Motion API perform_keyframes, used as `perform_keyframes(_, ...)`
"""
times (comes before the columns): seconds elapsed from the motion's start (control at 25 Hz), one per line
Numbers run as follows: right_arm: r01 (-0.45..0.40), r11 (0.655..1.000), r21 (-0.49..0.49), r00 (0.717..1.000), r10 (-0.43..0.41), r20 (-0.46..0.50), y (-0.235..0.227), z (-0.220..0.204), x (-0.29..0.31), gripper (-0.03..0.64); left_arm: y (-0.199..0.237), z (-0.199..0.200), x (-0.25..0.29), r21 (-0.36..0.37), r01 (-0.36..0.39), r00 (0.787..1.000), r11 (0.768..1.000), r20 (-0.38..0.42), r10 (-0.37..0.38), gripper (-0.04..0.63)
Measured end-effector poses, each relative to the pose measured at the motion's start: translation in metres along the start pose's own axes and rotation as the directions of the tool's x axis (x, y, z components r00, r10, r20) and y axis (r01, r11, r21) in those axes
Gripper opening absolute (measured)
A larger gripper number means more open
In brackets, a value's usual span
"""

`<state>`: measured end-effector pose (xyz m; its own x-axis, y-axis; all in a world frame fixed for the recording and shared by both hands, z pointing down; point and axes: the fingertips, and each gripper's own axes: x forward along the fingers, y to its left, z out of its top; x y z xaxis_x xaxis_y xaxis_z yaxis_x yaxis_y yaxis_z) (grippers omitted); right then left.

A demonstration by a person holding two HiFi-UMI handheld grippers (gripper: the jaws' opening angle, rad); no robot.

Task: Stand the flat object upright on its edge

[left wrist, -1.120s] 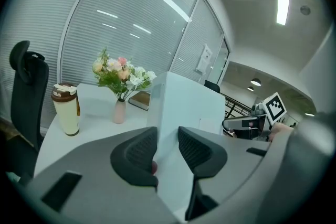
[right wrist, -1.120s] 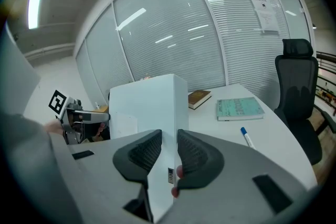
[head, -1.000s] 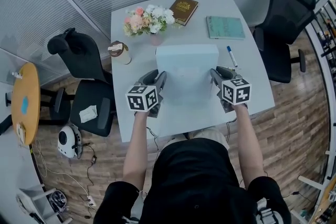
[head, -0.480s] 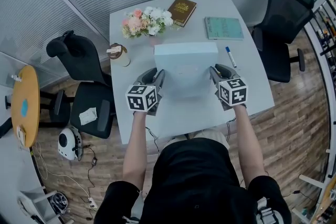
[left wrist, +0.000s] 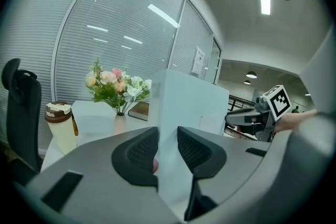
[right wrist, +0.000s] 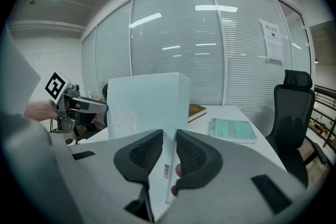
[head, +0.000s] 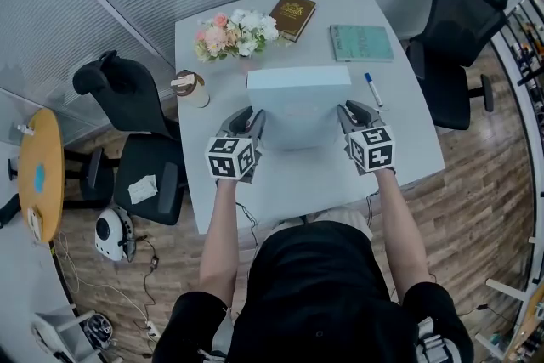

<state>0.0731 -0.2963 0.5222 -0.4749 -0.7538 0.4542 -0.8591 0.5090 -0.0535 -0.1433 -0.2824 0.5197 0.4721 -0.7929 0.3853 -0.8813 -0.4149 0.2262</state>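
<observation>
head view: the pale box [head: 297, 102] is at the middle of the white table [head: 289, 183], held between the left gripper [head: 252, 125] and the right gripper [head: 347, 116], one on each side edge. against a second ago, its broad face shows shorter from above and its top edge sits nearer the flowers [head: 234, 34]. we read that as the box tipping up onto its lower edge, so the lift looks well along. we cannot tell whether it is fully vertical yet.

left gripper view: the jaws are clamped on the box's side wall, a pad on either face. the box rises tall ahead and hides much of the far side, where the other gripper shows beyond it.

right gripper view: the jaws are closing, with the box's other side wall between them and the pads already on it. a small label shows low on that wall. here too the box stands high and near upright.

the table is smooth, and bare where the box sits. on it, well apart from the box, are a cup [head: 193, 87], a brown book [head: 294, 16], a green book [head: 361, 42] and a pen [head: 371, 90]. black chairs [head: 127, 132] flank the table, glass walls with blinds [right wrist: 210, 44] close the room, and a round table [head: 41, 170] stands off to the left on a wood floor [head: 476, 208].
</observation>
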Motion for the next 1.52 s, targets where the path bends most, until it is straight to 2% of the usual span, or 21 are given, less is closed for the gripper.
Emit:
perform_keyframes(0.24, 0.006, 1.000, -0.028, 1.000, -0.005, 0.018, 0.001, -0.004, -0.001, 0.097, 0.000, -0.004, -0.001, 0.028, 0.009, 1.000, 1.000, 0.027, -0.009, 0.132)
perform_keyframes(0.4, 0.007, 0.999, -0.031, 0.999, -0.006, 0.034, 0.005, -0.006, -0.001, 0.094, 0.003, -0.008, -0.001, 0.021, 0.011, 0.999, 1.000, 0.037, -0.011, 0.132)
perform_keyframes(0.84, -0.016, 0.999, 0.037, 0.999, 0.014, 0.034, 0.013, -0.015, -0.015, 0.095, -0.005, -0.016, -0.015, 0.002, 0.027, 0.999, 1.000, 0.036, -0.027, 0.133)
perform_keyframes(1.32, -0.011, 0.997, 0.072, 0.999, 0.009, 0.039, 0.020, -0.026, -0.028, 0.095, -0.014, -0.026, -0.027, 0.014, 0.033, 0.999, 0.999, 0.030, -0.033, 0.135)
perform_keyframes(1.52, -0.015, 0.995, 0.096, 0.999, 0.012, 0.040, 0.022, -0.029, -0.033, 0.095, -0.017, -0.029, -0.032, 0.010, 0.018, 0.999, 1.000, 0.030, -0.019, 0.135)
